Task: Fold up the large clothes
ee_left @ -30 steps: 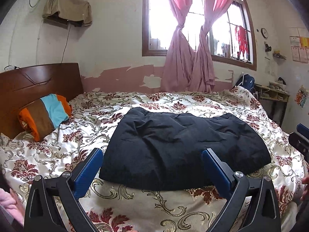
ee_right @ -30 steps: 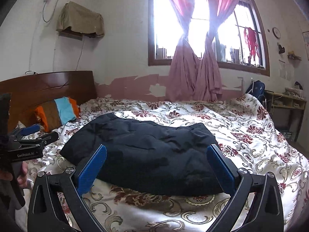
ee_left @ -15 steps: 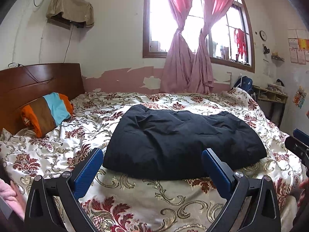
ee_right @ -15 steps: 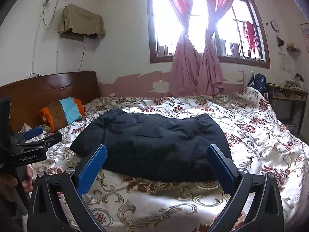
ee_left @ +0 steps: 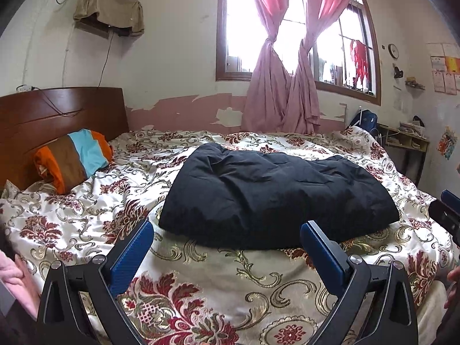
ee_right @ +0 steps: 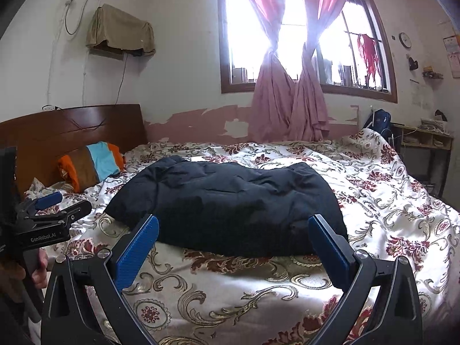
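Bed point(ee_left: 218, 281) with floral quilt
Carries: folded black garment point(ee_left: 276, 192), centre; striped pillow point(ee_left: 73, 159) by the headboard.

Left gripper point(ee_left: 227, 230): jaws spread wide, blue pads facing each other, nothing between them; fingers level and pointing forward toward 12 o'clock. A pink-sleeved arm point(ee_left: 13, 279) shows at 8 o'clock of the left wrist view. Right gripper point(ee_right: 234, 224): jaws likewise spread wide and holding nothing, same forward heading. In the right wrist view the left gripper sits at 9 o'clock, its handle gripped by the left hand point(ee_right: 38, 270). The two units are held side by side, apart.
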`<state>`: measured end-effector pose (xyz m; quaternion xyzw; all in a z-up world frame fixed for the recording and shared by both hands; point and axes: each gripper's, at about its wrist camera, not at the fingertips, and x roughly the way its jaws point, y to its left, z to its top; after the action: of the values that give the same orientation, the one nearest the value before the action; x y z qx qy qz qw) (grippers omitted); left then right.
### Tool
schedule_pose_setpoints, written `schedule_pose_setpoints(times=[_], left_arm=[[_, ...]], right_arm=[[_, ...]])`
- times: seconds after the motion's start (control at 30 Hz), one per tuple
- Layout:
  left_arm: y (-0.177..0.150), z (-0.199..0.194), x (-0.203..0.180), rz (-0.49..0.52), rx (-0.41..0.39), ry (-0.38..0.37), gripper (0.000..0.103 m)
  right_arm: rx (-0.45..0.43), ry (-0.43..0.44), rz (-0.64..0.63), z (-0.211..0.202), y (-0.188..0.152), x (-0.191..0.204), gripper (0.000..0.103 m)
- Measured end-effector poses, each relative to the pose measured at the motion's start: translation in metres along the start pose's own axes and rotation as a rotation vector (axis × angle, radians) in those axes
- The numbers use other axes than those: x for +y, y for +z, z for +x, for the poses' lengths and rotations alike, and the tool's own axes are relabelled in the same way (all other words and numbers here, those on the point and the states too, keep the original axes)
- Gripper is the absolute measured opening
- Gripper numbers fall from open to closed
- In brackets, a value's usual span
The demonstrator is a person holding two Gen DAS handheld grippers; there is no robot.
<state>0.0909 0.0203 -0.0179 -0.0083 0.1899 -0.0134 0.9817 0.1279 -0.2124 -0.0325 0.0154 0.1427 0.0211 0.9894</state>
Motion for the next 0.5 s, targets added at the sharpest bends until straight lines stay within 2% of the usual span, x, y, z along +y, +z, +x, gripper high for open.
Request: schedule_pose_setpoints(times=[0.5], left_arm=[[-0.024, -0.023, 0.0, 0.009, 0.013, 0.027, 0.103]], right_arm=[[0.0, 0.021, -0.017, -0.015, -0.02, 0.012, 0.101]])
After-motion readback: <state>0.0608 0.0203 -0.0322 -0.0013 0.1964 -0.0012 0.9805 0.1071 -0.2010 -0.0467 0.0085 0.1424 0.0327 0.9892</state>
